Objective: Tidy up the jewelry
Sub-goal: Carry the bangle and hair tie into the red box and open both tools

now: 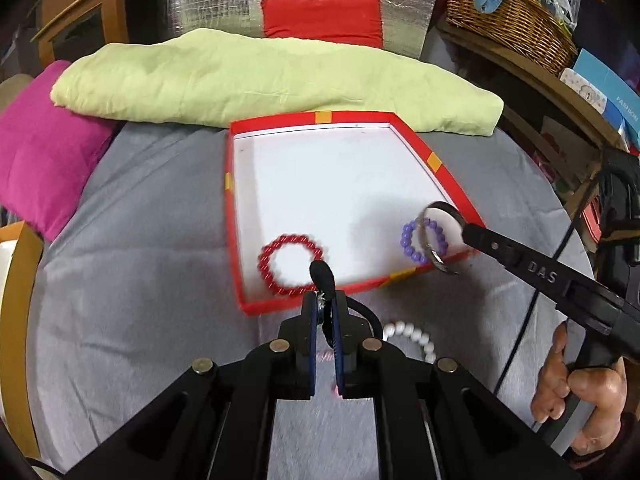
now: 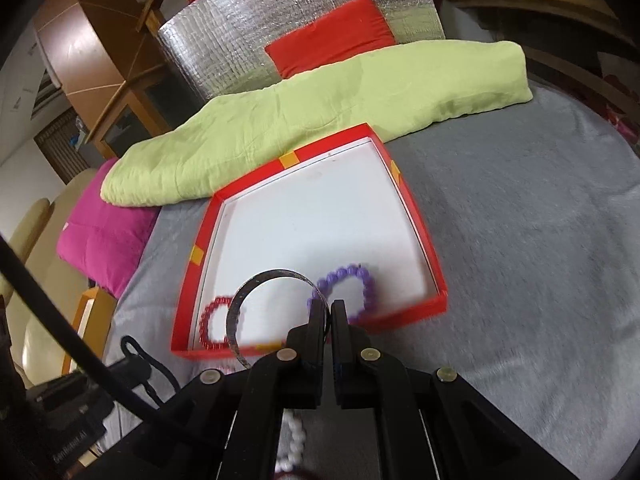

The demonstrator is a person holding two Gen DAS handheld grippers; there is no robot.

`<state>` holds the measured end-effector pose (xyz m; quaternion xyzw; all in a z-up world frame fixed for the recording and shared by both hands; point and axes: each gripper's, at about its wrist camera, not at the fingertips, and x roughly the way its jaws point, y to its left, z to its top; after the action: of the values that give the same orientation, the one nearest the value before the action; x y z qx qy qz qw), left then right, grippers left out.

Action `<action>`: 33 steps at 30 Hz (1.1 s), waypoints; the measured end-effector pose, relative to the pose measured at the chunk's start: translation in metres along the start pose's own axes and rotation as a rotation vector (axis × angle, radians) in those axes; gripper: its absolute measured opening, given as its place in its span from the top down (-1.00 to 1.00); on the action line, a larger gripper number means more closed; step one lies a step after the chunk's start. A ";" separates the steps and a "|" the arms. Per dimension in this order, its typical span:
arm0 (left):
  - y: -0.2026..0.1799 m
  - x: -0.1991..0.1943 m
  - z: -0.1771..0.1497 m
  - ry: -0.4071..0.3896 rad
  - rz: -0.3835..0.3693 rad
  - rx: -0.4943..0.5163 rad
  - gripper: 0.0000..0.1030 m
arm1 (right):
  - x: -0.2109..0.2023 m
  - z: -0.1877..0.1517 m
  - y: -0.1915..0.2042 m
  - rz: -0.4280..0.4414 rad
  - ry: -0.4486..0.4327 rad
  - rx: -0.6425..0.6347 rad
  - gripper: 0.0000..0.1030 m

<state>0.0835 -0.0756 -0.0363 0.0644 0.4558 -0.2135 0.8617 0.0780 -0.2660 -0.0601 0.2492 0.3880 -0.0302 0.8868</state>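
Note:
A red box lid with a white inside lies on the grey cloth. A red bead bracelet and a purple bead bracelet lie in it. My left gripper is shut on a black hair tie, just above the lid's near rim. My right gripper is shut on a silver bangle, held over the lid's near part by the purple bracelet. A white bead bracelet lies on the cloth outside the lid.
A light green cushion lies behind the lid, a pink cushion at the left. A wicker basket and shelves stand at the right. A silver panel with a red cushion stands at the back.

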 end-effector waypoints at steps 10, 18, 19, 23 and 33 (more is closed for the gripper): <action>-0.012 0.044 0.041 0.028 -0.015 0.027 0.85 | 0.053 0.044 -0.003 -0.004 0.030 0.033 0.92; -0.022 0.089 0.062 0.066 -0.016 0.032 0.85 | 0.085 0.074 -0.020 -0.039 0.049 0.073 0.92; -0.023 0.095 0.065 0.074 -0.014 0.034 0.85 | 0.089 0.077 -0.022 -0.044 0.054 0.074 0.92; -0.025 0.110 0.071 0.091 -0.008 0.023 0.84 | 0.102 0.084 -0.028 -0.037 0.081 0.103 0.86; -0.014 0.078 0.064 0.031 0.044 -0.017 0.34 | 0.089 0.090 -0.032 0.006 0.058 0.135 0.80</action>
<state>0.1644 -0.1322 -0.0620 0.0706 0.4694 -0.1894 0.8595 0.1927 -0.3233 -0.0844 0.3106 0.4098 -0.0463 0.8564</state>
